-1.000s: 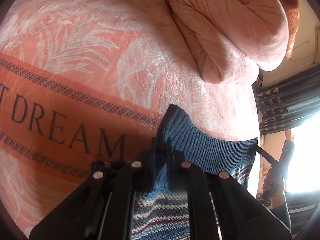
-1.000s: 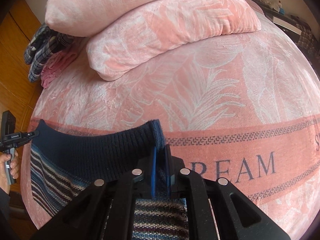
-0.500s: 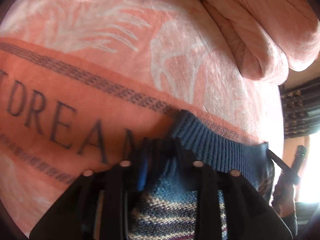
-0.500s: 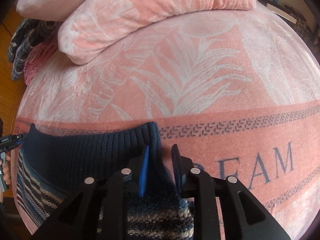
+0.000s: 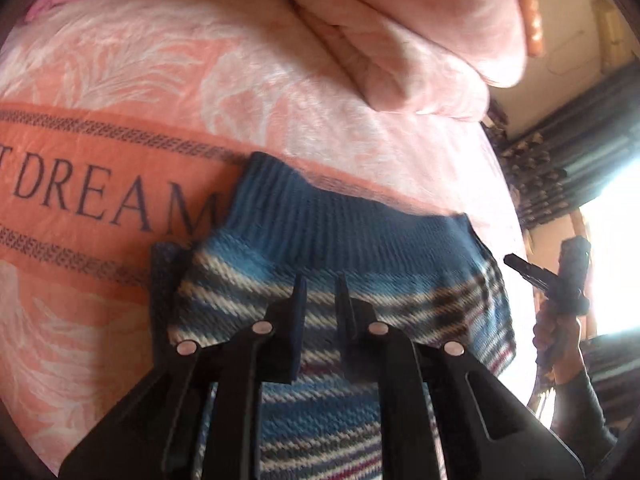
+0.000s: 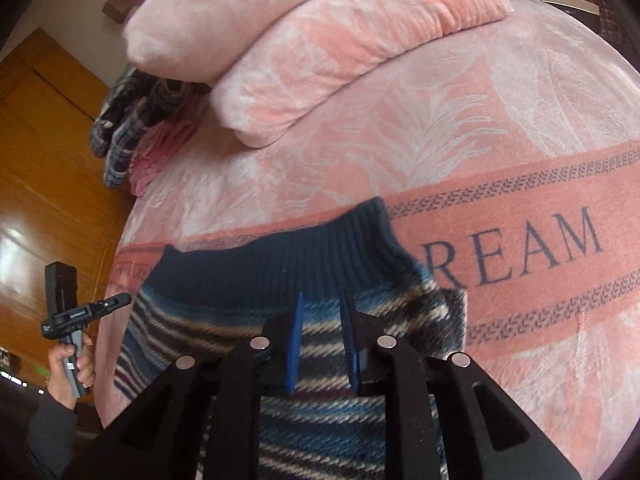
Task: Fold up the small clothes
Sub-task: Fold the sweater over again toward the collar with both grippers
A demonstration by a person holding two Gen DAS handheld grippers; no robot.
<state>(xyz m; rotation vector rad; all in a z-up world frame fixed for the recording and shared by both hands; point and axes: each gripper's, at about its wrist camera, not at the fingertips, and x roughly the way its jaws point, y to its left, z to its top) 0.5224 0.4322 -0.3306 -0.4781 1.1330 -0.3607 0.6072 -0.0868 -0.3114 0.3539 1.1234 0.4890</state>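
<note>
Fingers of both grippers [image 5: 320,286] [image 6: 321,300] parted above striped sweater [image 5: 344,264], gripping nothing; plaid clothes [image 6: 128,120] only in right view.

One second ago both grippers were clamped on the dark ribbed band of the striped knit garment [image 5: 344,240]. Now the left gripper [image 5: 320,284] has its fingers apart and holds nothing; it is pulled back, so its tips are over the striped part, below the band. The right gripper [image 6: 322,300] is also parted and free, with its tips at the lower edge of the band. The garment lies flat on the pink blanket [image 5: 120,80], and more of its stripes are visible than before.
</note>
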